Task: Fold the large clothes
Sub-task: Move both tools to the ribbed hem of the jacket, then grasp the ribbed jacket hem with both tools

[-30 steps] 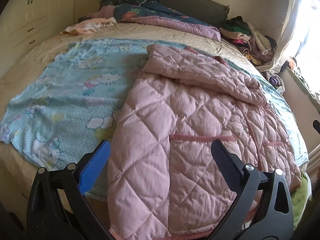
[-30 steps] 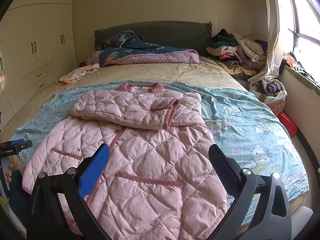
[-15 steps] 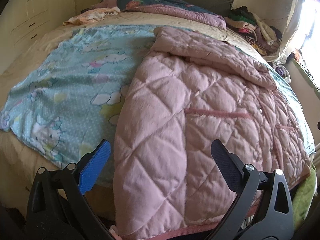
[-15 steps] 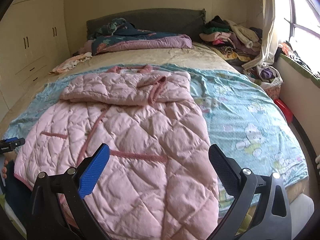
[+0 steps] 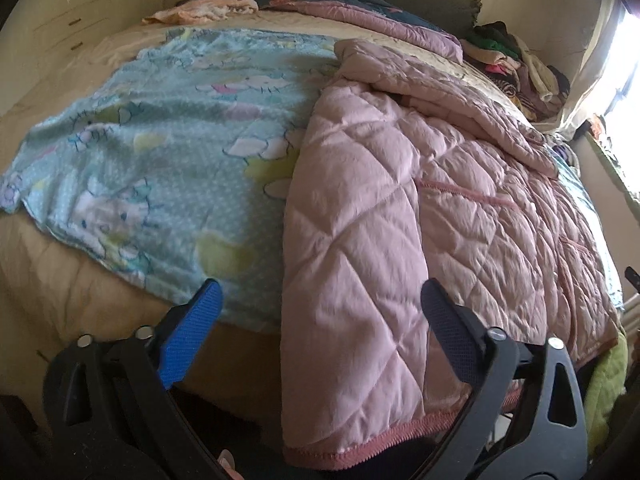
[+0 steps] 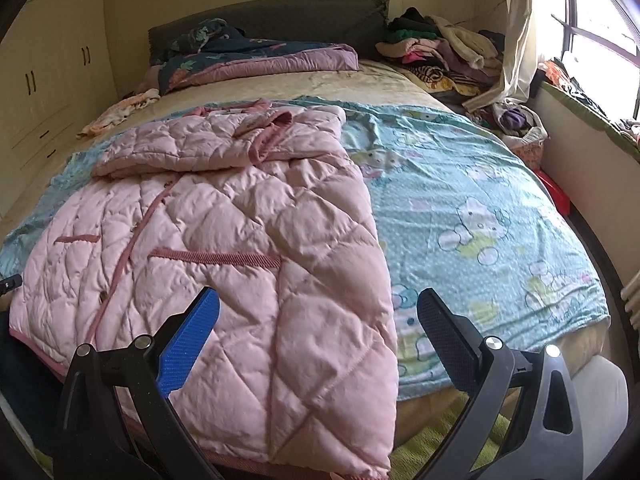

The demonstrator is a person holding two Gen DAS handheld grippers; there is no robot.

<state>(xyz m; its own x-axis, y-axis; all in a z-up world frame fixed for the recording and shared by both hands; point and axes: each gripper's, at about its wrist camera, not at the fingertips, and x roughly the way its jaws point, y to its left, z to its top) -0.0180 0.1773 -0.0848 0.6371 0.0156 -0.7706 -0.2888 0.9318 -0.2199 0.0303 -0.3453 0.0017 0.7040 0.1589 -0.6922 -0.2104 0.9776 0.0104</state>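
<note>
A pink quilted jacket [image 5: 400,200] lies front up on the bed, sleeves folded across its chest, and its bottom hem hangs over the near edge. My left gripper [image 5: 320,286] hovers over the hem's left corner. Its jaws are closing, with the padded fabric between them and the pads clear of it. In the right wrist view the jacket [image 6: 240,220] fills the left half. My right gripper [image 6: 318,294] stands open above the hem's right corner, and nothing is gripped.
A light blue cartoon sheet [image 6: 480,200] lies under the jacket on the beige bed. A folded quilt [image 6: 260,60] and a clothes pile [image 6: 440,52] lie by the headboard. Wardrobes [image 6: 48,72] stand left, a window [image 6: 600,20] right, and a green mat [image 6: 432,440] lies below.
Both grippers have come down and closer to the jacket's bottom hem, which now hangs between their fingers. The left jaws have narrowed slightly.
</note>
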